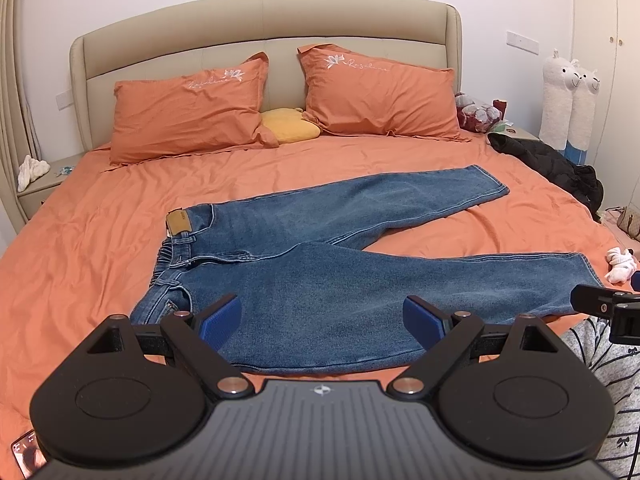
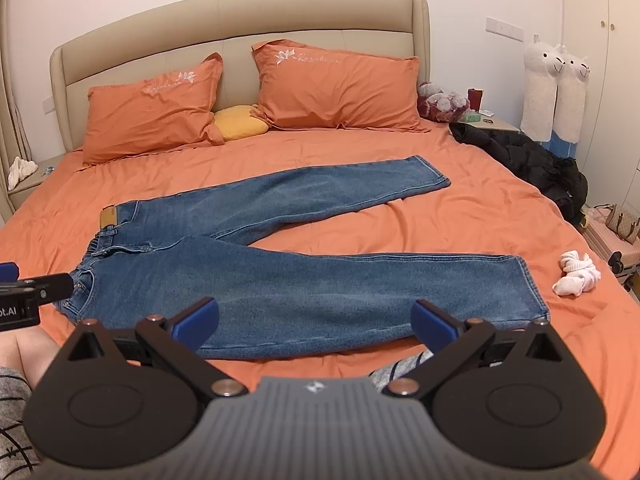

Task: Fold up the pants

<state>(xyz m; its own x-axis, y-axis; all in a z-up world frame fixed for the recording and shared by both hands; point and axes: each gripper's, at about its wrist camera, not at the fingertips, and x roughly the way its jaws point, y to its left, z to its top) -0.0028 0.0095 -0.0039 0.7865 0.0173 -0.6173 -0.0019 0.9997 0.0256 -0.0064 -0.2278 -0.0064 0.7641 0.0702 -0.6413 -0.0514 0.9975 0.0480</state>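
- Bedroom, bed (image 1: 100,216) with orange sheet, beige padded headboard (image 1: 260,24), white wall behind.
- Blue jeans (image 1: 320,280) lie flat on the middle of the bed, unfolded, waistband to the left, legs spread in a V running right.
- Tan leather patch (image 1: 179,222) on the waistband, facing up.
- Far leg angles up toward the pillows, near leg runs along the near edge of the bed; orange sheet shows between them.
- Left gripper (image 1: 322,320) wide open, nothing held, blue pads (image 1: 222,322) hovering over the near leg's thigh area, not clearly touching the denim.
- Right gripper (image 2: 316,320) also wide open and empty, over the near leg, closer to the hem end.
- Each gripper's edge shows in the other's view: right one at far right of the left view, left one at far left of the right view.
- Striped grey clothing (image 1: 608,380) of the person at the near bed edge.
- White socks (image 2: 576,278) bunched on the sheet just past the near hem, apart from the jeans.
- Two orange pillows (image 1: 188,112) against the headboard, yellow cushion (image 1: 290,124) between them.
- Black jacket (image 2: 532,164) heaped at the right edge of the bed.
- Two white alpaca plush toys (image 2: 554,84) upright by the right wall.
- Phone (image 1: 26,452) on the sheet at lower left of the left view.
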